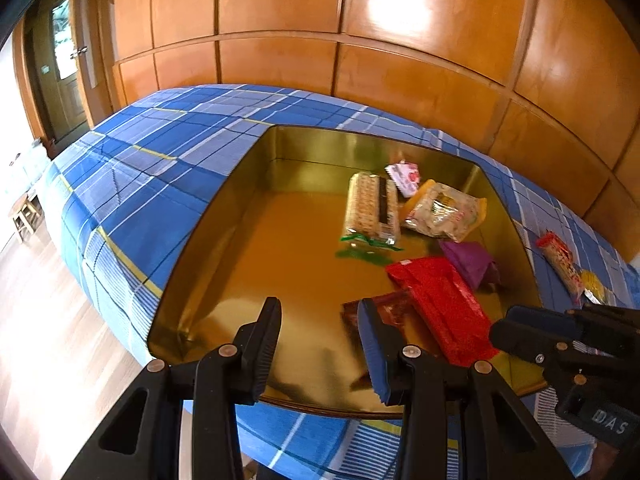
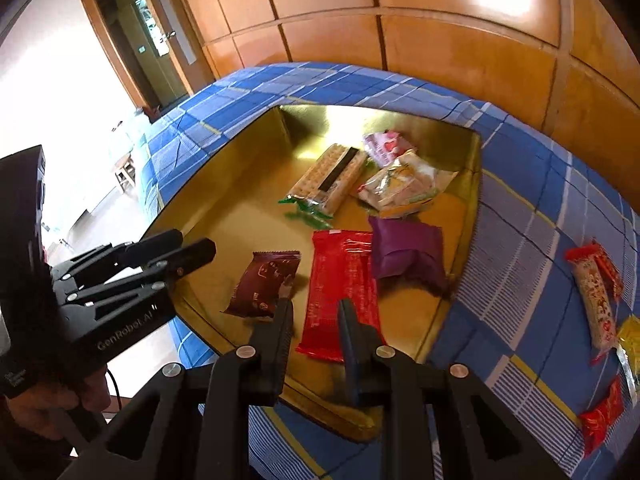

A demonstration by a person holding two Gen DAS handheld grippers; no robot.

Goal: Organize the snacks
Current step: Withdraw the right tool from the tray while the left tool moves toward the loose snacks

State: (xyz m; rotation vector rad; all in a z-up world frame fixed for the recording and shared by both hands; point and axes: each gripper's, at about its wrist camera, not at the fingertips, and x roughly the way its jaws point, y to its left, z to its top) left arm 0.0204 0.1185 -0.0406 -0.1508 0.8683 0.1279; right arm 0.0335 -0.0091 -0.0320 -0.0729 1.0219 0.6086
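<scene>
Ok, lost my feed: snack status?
Left hand-held gripper open, right hand-held gripper narrowly open, both empty. Six packets in gold metal tray; three on blue checked cloth. Nothing blocking.

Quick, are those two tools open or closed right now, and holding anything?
Left tool: open, holding nothing.
Right tool: open by a narrow gap, holding nothing.

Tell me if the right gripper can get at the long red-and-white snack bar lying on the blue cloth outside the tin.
Probably yes. The snack bar lies uncovered on the cloth, apart from the tin, and nothing stands between it and the empty right gripper.
</scene>
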